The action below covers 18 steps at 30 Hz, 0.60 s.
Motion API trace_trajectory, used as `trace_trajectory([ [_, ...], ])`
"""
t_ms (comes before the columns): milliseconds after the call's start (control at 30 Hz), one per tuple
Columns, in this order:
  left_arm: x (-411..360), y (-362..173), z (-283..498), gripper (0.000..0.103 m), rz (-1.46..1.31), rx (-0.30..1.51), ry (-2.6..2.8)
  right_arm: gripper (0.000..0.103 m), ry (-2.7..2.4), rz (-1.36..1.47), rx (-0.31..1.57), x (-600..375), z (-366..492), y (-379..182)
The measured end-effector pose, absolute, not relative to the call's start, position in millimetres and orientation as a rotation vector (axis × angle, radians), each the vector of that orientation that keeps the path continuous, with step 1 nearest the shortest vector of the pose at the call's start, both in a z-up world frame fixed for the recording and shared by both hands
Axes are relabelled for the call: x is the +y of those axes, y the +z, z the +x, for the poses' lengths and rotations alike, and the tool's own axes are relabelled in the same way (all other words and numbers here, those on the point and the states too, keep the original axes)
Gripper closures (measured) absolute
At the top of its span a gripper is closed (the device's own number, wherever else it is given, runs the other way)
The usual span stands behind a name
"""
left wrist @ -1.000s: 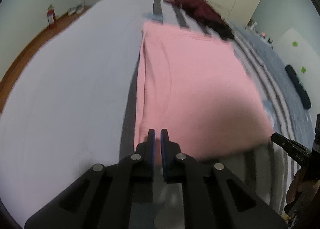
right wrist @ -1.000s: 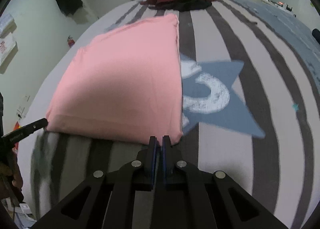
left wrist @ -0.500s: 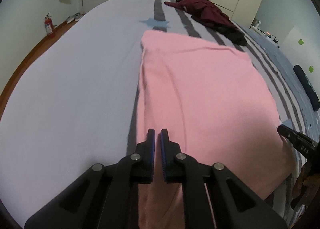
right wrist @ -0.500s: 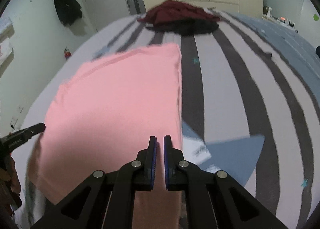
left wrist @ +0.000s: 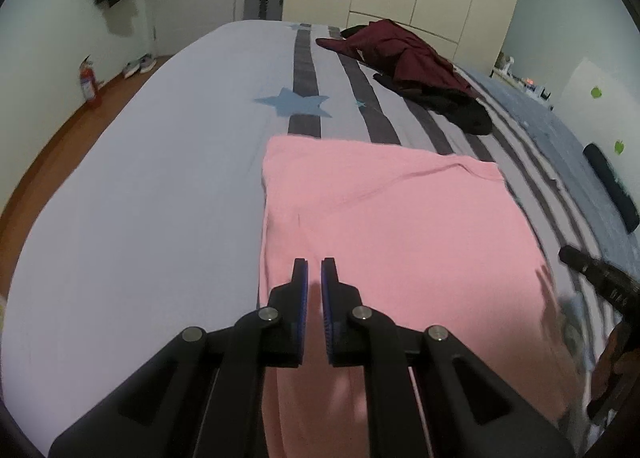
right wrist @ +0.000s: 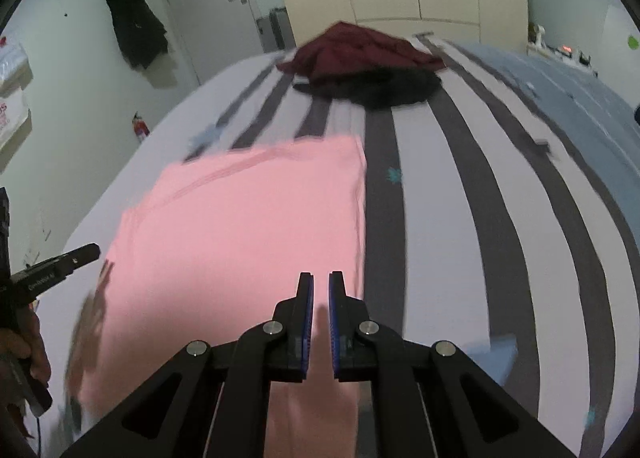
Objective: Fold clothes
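Both the left gripper (left wrist: 314, 270) and right gripper (right wrist: 320, 284) are pinching, jaws nearly closed, the near corners of the soft, light pink garment (left wrist: 400, 226) lying mid-bed (left wrist: 140, 186), likely draping limply.

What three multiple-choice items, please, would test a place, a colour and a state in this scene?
1. Where does the maroon garment lie?
A on the floor
B at the far end of the bed
C on a door hook

2. What colour is the big star on the bed?
A blue
B red
C green

3. How is the left gripper?
A wide open
B out of view
C shut on the pink cloth

Answers:
B, it is heaped far up the bed.
A, it reads blue on pale fabric.
C, pink fabric runs between the nearly touching jaws.
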<state>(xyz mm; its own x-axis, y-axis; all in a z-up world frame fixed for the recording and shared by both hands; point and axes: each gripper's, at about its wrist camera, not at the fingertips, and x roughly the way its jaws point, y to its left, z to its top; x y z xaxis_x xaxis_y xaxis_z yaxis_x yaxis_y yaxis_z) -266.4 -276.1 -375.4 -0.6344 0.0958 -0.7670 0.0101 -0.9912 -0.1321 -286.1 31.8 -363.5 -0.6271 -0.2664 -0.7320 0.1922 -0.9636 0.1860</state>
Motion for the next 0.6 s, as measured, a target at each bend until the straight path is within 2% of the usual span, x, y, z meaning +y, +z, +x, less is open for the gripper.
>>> trace_trajectory([
  [167, -293, -405, -294, 0.097, -1.434, -0.161, 2.8, 0.096, -2.617, 1.226, -0.107, 21, -323, -381],
  [267, -311, -417, -295, 0.09, -1.466, -0.247, 2.801, 0.098, -2.602, 1.301, -0.137, 29, -332, -406],
  [400, -312, -404, -293, 0.09, -1.433, -0.249, 2.826, 0.1, -2.611, 1.294, -0.193, 38, -335, -408],
  [600, -296, -378, -301, 0.09, -1.31, -0.241, 2.83, 0.096, -2.661, 1.213, -0.205, 35, -347, -384],
])
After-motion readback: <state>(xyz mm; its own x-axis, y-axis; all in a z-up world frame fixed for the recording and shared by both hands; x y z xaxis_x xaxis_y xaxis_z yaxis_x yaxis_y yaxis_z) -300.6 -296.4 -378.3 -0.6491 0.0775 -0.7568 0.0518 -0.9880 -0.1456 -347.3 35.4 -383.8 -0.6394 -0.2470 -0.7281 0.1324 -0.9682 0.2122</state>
